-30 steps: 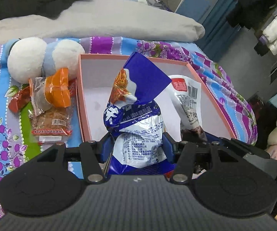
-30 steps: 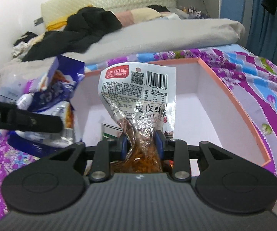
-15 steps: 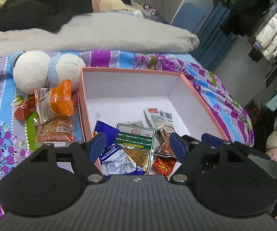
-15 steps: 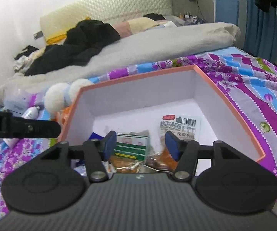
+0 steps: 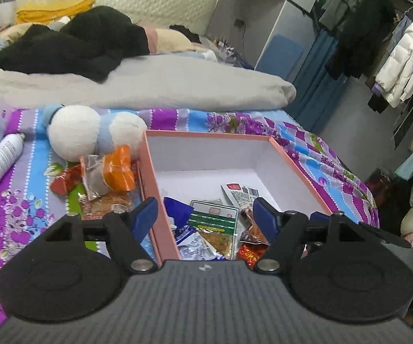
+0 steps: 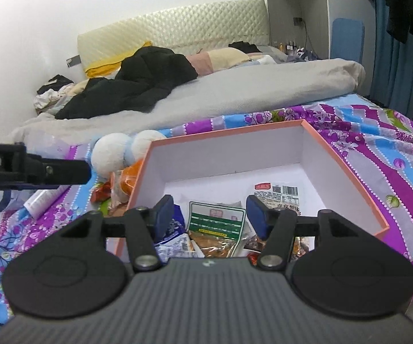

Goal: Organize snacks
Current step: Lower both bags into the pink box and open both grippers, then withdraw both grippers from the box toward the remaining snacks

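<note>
Snacks (image 5: 212,226) heaped in pink box (image 5: 160,197); both tongs, left (image 5: 205,213) and right (image 6: 210,213), gaping, empty, just widened. Coat rack (image 5: 392,57) only in left view.

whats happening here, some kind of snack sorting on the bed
A person with a hand-held gripper in each hand is sorting snacks into a pink box on the bedspread. The left hand-held gripper and right hand-held gripper are open and empty. Several packets lie in the box; an orange packet sits outside.
</note>
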Demonstrator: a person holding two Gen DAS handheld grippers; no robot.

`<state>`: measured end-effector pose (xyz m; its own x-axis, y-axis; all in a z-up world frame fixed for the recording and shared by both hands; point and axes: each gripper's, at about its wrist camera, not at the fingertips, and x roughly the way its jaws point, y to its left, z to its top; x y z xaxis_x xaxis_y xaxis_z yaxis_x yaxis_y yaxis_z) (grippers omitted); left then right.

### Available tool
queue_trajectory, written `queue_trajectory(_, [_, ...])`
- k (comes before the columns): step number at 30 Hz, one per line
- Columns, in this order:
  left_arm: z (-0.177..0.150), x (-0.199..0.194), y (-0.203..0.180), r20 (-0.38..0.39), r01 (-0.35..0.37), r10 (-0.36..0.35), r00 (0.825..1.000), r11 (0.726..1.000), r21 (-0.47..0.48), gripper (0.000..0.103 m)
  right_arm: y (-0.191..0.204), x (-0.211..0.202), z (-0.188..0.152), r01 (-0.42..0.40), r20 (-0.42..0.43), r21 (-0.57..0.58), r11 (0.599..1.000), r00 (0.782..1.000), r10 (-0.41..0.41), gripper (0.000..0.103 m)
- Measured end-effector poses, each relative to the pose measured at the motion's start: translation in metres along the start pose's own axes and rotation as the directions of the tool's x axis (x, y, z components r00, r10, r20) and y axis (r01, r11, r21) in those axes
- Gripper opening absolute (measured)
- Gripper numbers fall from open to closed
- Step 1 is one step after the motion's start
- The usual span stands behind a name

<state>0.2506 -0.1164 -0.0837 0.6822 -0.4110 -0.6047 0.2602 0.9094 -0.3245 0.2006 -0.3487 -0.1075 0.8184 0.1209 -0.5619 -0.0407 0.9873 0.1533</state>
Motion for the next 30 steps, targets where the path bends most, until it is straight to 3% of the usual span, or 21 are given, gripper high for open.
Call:
queue_trajectory(9, [-0.020, -0.044, 0.016, 0.041, -0.027, 0.026, 0.999, 0.999, 0.028, 0.077, 0.019, -0.026, -0.014, -0.022, 0.046, 0.027, 0.999, 0.999, 0.021, 0.058])
queue_trajectory(16, [-0.048, -0.066, 0.040, 0.029, -0.065, 0.066, 0.997, 0.998, -0.012, 0.077, 0.043, -0.045, -0.032, -0.048, 0.067, 0.031, 0.998, 0.997, 0.046, 0.058])
queue_trajectory(24, [-0.081, -0.107, 0.046, 0.066, -0.104, 0.102, 0.993, 0.994, 0.042, 0.077, 0.070, -0.062, -0.063, -0.061, 0.051, 0.022, 0.998, 0.997, 0.060, 0.062])
queue_trajectory(30, [-0.105, -0.131, 0.053, 0.095, -0.118, 0.116, 0.989, 0.993, 0.018, 0.077, 0.084, -0.071, -0.092, -0.099, 0.009, 0.032, 0.995, 0.995, 0.099, 0.063])
